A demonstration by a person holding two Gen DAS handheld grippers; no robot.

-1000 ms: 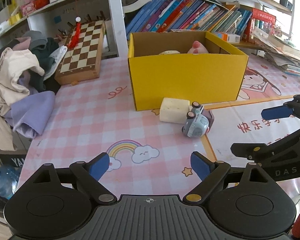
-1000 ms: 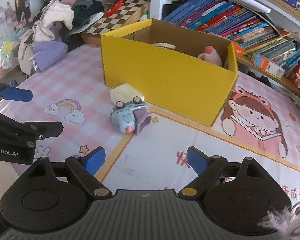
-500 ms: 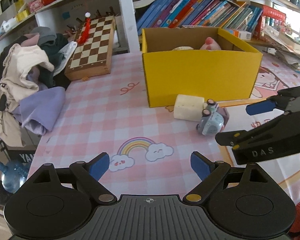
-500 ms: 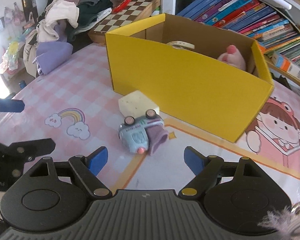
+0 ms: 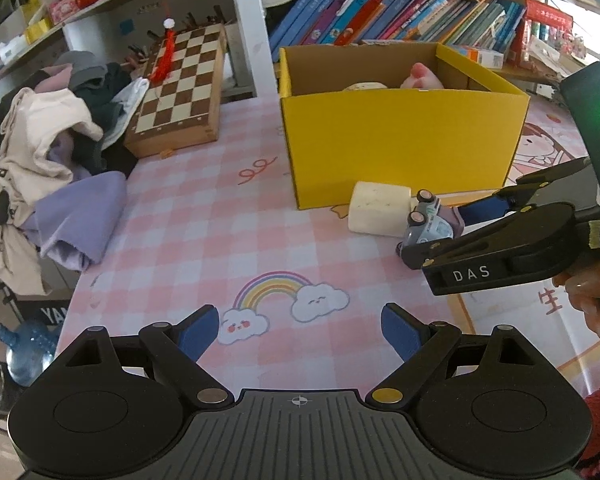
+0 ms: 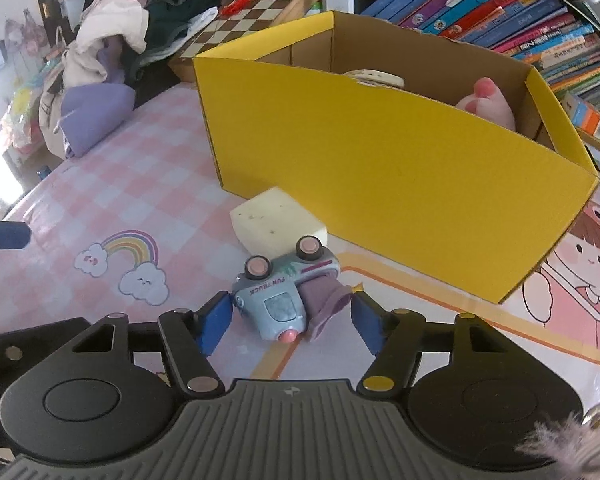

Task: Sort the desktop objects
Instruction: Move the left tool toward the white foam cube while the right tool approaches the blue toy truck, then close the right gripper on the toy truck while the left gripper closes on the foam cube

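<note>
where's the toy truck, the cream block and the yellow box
toy truck [image 6: 278,298]: right wrist view, its blue side
cream block [image 6: 274,226]: right wrist view, top face
yellow box [image 6: 380,176]: right wrist view, front wall

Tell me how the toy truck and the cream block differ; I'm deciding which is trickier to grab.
The toy truck is pale blue with pink-hubbed wheels and a purple flap; the cream block is plain, with a few dark specks. The truck is rounded and lies tipped on its side, wheels facing outward; the block is boxy and sits flat. The truck lies between the open right gripper fingers; the block sits behind it, nearer the yellow box. Both rest on the mat outside the box.
</note>
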